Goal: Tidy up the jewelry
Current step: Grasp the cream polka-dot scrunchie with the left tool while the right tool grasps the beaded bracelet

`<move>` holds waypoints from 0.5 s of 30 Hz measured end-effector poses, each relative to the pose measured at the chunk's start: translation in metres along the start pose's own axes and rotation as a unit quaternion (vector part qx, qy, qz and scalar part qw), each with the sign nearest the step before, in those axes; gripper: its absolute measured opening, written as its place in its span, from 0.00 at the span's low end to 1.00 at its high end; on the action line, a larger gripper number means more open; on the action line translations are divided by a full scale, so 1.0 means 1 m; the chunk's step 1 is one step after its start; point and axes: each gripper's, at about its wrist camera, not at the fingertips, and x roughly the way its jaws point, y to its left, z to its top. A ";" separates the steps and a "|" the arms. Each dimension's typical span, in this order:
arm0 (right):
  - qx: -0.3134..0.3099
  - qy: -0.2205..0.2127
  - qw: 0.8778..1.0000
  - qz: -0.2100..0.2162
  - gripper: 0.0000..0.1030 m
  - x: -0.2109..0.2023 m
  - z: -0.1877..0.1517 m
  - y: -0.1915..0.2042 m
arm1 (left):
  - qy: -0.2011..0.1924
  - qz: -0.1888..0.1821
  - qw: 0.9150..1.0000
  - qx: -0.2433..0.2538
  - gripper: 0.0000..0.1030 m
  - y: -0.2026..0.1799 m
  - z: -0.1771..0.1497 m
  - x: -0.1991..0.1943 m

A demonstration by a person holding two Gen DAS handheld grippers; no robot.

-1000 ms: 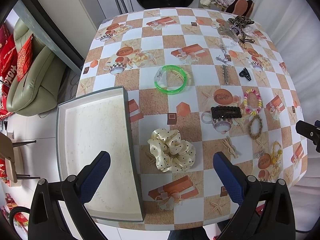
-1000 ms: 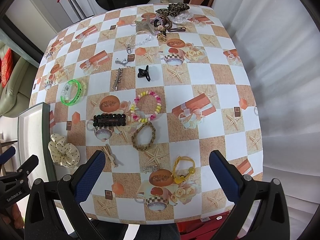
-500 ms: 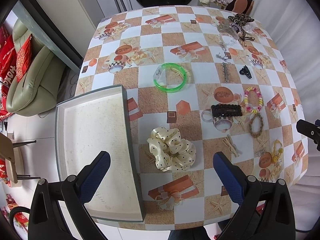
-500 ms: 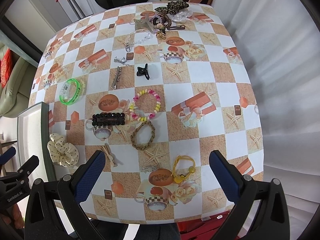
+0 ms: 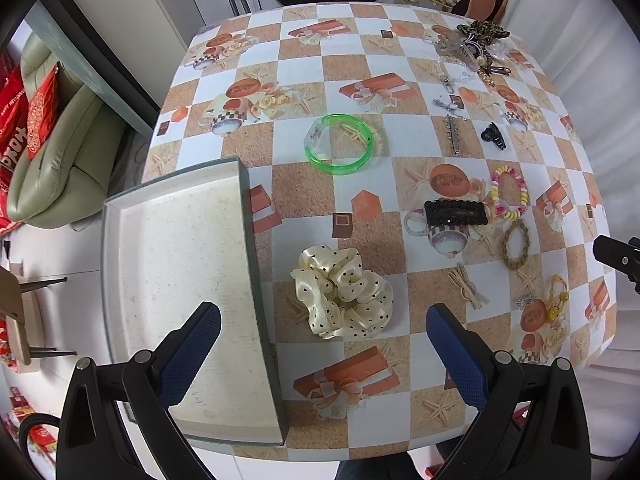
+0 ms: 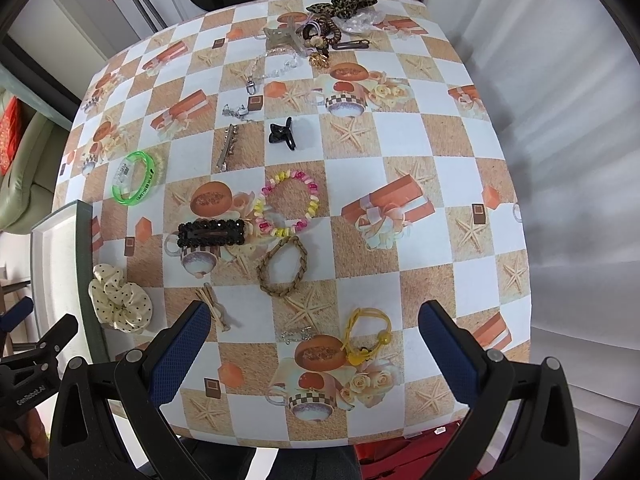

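Both grippers, left (image 5: 323,350) and right (image 6: 314,342), spread wide and empty above table (image 5: 360,68), scrunchie (image 5: 343,291) just beside tray (image 5: 176,280).

Glossy satin scrunchie (image 5: 343,293); translucent plastic bangle (image 5: 339,145); matt tray (image 5: 176,280).

bright even indoor light, soft faint shadows, sharp centre, strong fisheye bending, dark vignette at corners.

The left gripper (image 5: 322,344) hangs wide open above a cream polka-dot scrunchie (image 5: 344,292), which lies on the worktop (image 5: 360,60) just beside the grey tray (image 5: 244,216).
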 end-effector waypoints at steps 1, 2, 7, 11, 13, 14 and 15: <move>0.000 0.002 1.000 0.001 1.00 0.002 0.000 0.000 | 0.000 -0.008 1.000 -0.002 1.00 0.001 -0.001 0.002; 0.000 0.004 1.000 0.002 1.00 0.003 0.000 0.000 | 0.000 -0.014 1.000 -0.003 1.00 0.001 -0.003 0.004; 0.003 0.019 1.000 0.013 1.00 0.015 -0.001 -0.003 | 0.003 -0.036 0.999 0.009 1.00 -0.001 -0.007 0.016; 0.020 0.034 0.999 0.022 1.00 0.030 -0.001 -0.011 | 0.010 -0.042 0.999 0.030 1.00 -0.009 -0.007 0.030; 0.032 0.040 0.998 0.026 1.00 0.038 0.000 -0.016 | 0.014 -0.046 0.998 0.039 1.00 -0.015 -0.005 0.038; 0.036 0.042 0.998 0.025 1.00 0.042 0.001 -0.018 | 0.016 -0.046 0.998 0.044 1.00 -0.020 -0.004 0.043; 0.040 0.044 0.998 0.025 1.00 0.046 0.003 -0.020 | 0.018 -0.045 0.998 0.049 1.00 -0.022 -0.004 0.047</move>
